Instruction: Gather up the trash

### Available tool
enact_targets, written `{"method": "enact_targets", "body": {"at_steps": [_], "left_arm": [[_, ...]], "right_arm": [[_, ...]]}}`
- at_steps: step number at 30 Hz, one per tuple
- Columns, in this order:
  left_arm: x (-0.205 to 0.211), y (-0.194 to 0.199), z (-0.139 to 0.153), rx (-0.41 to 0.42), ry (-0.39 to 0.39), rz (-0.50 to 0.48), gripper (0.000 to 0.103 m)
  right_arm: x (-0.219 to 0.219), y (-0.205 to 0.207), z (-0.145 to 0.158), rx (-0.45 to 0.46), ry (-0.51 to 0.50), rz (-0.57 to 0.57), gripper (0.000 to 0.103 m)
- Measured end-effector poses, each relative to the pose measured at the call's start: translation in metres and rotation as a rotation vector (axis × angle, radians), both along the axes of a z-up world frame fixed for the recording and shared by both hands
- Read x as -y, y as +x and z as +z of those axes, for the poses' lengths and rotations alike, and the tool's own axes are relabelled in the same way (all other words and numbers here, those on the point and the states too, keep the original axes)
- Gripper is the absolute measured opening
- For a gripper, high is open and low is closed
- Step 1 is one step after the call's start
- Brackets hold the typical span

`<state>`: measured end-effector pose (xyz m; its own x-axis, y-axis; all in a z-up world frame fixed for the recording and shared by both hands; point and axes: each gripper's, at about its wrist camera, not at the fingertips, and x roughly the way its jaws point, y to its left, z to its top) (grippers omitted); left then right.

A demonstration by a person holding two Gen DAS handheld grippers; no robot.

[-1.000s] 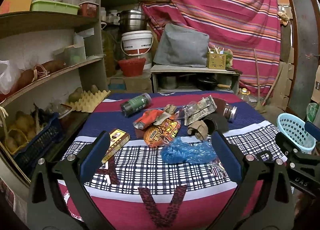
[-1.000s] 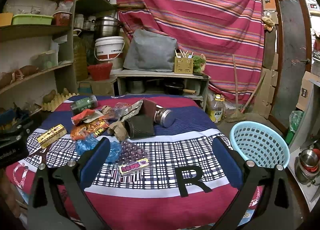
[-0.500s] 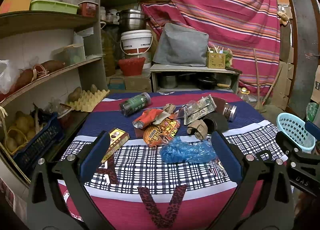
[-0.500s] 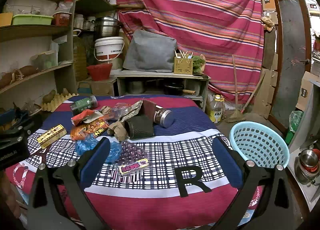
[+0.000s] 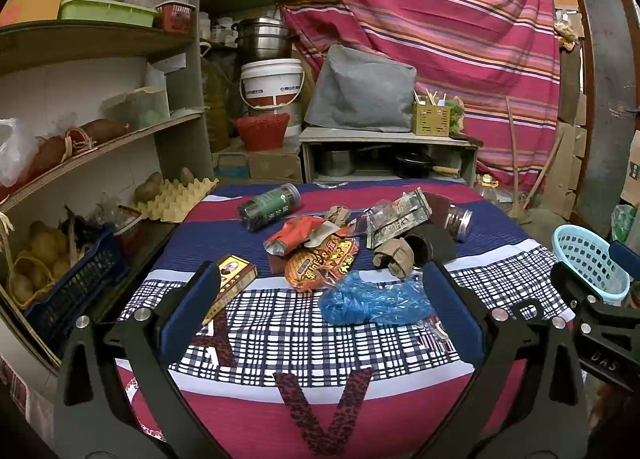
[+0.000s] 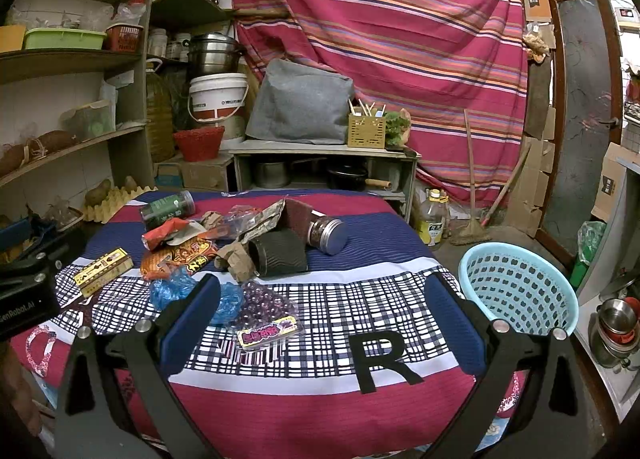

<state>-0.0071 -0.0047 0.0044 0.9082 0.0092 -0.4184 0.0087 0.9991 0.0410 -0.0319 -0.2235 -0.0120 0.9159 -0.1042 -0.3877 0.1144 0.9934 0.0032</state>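
Dim, fisheye-warped, perhaps overexposed top-right

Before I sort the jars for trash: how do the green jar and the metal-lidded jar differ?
The green jar lies at the far left, wrapped in a green label; the metal-lidded jar lies right of the pile, dark inside, its silver lid facing the basket. Both lie on their sides.
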Motion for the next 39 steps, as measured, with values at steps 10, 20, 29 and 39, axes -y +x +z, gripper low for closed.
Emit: {"method": "enact_targets", "body": {"at_steps": [10,20,29,39], "left_arm": [[0.0005,-0.0001,0.0000,-0.001,0.000,-0.001,0.098],[0.0004,0.0000,-0.0001,-0.001,0.001,-0.001,0.098],[0.0001,0.0001,-0.0001,-0.001,0.001,0.000,0.098],[0.0003,-0.0004,-0.0011,0.000,-0.001,0.000,0.098]], "right_arm": [[-0.0001,-0.0003,-0.0005,0.000,-0.001,-0.001,0.099],[0.0002,-0.0005,0.0008,0.002,-0.001,0.000,0.099],[-0.0006,-0.0003,0.0011,0.003,-0.002,0.000,0.099],[0.0006,-0.0011,0.0026,0.004,-0.001,0.001,0.099]]}}
